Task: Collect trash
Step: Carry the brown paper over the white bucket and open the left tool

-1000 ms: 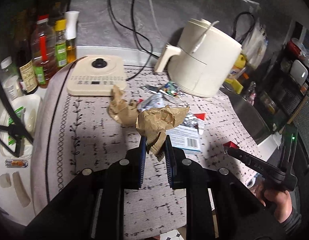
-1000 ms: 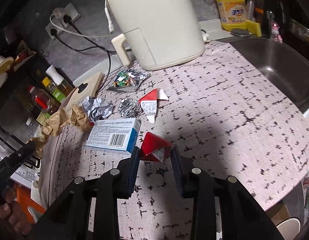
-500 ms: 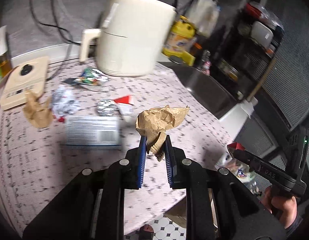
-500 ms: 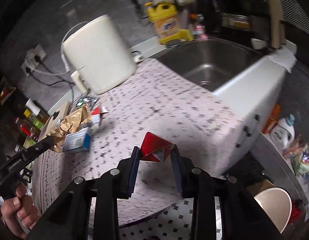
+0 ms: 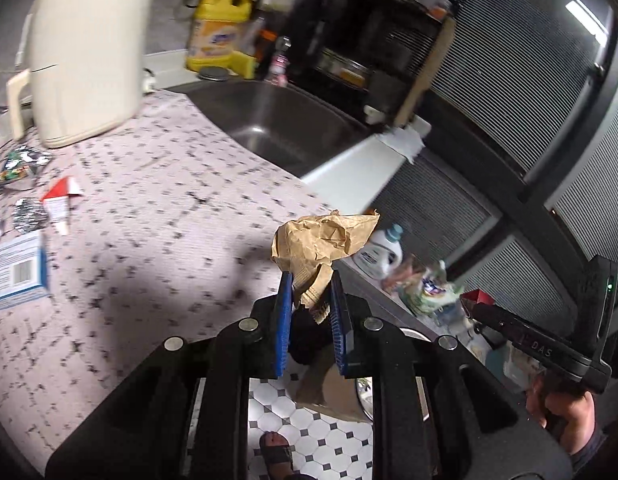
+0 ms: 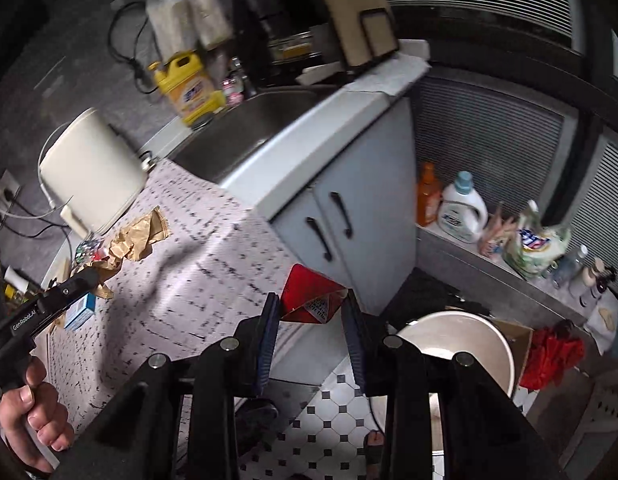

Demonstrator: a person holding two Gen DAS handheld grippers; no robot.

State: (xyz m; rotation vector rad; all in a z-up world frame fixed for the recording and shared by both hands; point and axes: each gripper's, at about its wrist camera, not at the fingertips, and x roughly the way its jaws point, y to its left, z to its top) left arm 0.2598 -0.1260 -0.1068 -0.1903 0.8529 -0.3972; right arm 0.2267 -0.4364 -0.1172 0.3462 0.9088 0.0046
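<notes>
1. Big change first: a second ago both my grippers were over the patterned counter [image 5: 149,208] in the middle of the litter. Now both have swung out past its edge, and I'm looking down at the tiled floor [image 6: 333,420]. So the pickup is done and I'd say we're mid-carry to the drop.

2. Containers: the round white bin [image 6: 469,344] sits on the floor just below and right of my right gripper. I can't see anything inside it from here. A brown cardboard box [image 6: 517,344] sits right behind it, contents hidden. The steel sink [image 5: 285,120] looks bare.

3. Left gripper [image 5: 309,296]: jaws nearly closed, pinching the crumpled brown paper [image 5: 321,240] by its lower end, most of the wad sticking up above the pads.

4. Right gripper [image 6: 311,316]: jaws partway closed, clamped on the red folded carton scrap [image 6: 309,292], wedged between the pads.

5. Still on the counter, so not finished: the blue-and-white box [image 5: 17,272], a red-and-white wrapper [image 5: 61,200], a foil ball [image 5: 29,212] and a shiny candy-type packet [image 5: 17,160] beside the cream air fryer [image 5: 85,56]. Another brown paper piece [image 6: 137,236] shows in the right view.

6. My guess is the next bit is lining each gripper up over the bin before letting go, paper being light and liable to drift.
</notes>
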